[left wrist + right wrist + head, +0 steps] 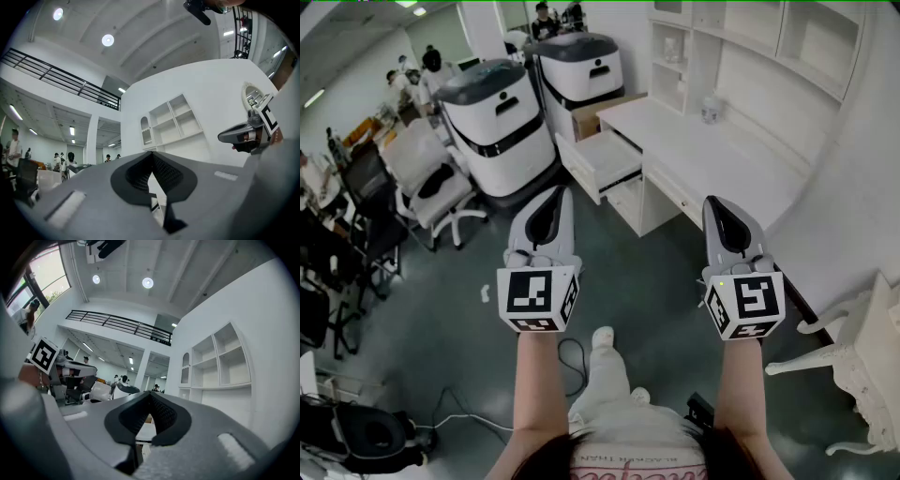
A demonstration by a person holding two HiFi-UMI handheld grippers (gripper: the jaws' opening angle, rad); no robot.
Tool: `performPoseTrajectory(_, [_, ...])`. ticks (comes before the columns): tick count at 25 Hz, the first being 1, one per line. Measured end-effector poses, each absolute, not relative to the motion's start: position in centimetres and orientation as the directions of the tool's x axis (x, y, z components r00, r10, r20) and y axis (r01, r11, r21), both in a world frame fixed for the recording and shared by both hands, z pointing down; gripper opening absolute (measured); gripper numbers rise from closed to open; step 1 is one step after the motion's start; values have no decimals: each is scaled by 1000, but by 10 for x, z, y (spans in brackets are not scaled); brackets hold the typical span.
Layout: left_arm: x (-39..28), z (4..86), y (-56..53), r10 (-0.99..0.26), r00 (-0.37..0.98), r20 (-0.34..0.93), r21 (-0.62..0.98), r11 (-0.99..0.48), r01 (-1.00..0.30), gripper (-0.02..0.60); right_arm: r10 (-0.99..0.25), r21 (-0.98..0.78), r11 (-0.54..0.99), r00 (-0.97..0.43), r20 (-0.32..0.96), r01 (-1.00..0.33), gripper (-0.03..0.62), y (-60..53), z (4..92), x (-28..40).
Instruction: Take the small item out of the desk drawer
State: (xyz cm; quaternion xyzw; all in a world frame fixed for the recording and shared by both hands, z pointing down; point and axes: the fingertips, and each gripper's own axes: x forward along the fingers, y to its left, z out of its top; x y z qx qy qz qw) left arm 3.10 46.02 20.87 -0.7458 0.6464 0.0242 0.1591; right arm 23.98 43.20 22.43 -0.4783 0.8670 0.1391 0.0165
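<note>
Left hand-held gripper (555, 193) and right hand-held gripper (713, 202) hang side by side, each with jaws pinched together on nothing, and farther off I see the drawer (602, 161) of the white counter (727, 155) pulled open, any small item inside too tiny to make out.

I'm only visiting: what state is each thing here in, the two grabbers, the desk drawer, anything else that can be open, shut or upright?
Left gripper: shut, nothing between its jaws.
Right gripper: shut, nothing between its jaws.
Desk drawer: pulled open; what lies inside cannot be made out.
Small container: standing upright on the desk.
</note>
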Motion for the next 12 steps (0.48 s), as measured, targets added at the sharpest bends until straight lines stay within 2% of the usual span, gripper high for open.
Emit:
performPoseTrajectory(6, [31, 211, 451, -955, 169, -243, -201, -121, -972, 17, -816, 205, 527, -558, -149, -825, 0, 423, 230, 240])
performPoseTrajectory(12, [26, 217, 423, -957, 169, -236, -182, -127, -975, 16, -805, 269, 535, -580, -123, -801, 0, 398, 234, 225])
